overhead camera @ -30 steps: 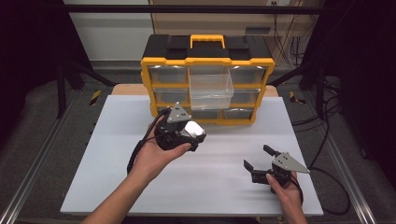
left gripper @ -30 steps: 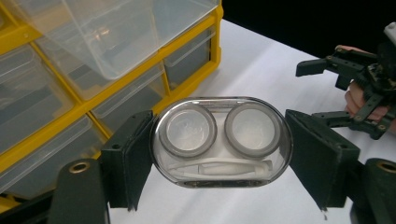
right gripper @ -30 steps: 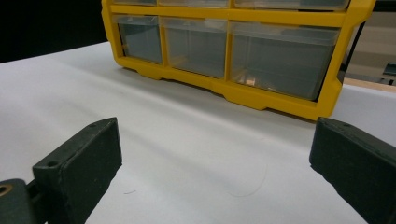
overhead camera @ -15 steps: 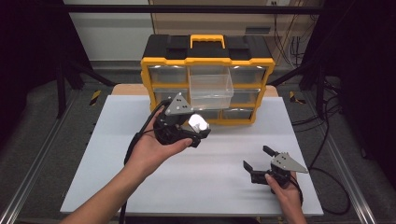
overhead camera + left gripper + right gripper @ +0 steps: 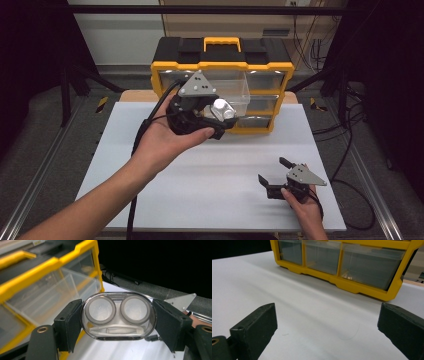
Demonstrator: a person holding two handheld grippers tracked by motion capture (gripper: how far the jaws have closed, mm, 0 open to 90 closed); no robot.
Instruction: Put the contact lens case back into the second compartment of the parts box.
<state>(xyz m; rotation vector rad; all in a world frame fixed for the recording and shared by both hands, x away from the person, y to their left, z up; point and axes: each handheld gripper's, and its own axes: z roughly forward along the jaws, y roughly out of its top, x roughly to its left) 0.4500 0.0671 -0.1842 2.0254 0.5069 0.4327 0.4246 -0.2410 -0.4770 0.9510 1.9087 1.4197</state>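
A clear oval case with two round wells and a white piece inside sits crosswise between the black jaws of my left gripper, which is shut on it. In the high view the left gripper holds the case in the air, just in front of a clear drawer pulled out of the yellow and black organizer. In the left gripper view the drawer lies close at the left. My right gripper rests low at the table's front right, open, with bare white surface between its jaws.
The organizer stands at the back edge of the white table top, its other clear drawers pushed in. Metal rails run along both sides of the table. Cables hang at the back right.
My left hand has risen with the case and moved a little right, up to the level of the pulled-out drawer. The right gripper has stayed in place.
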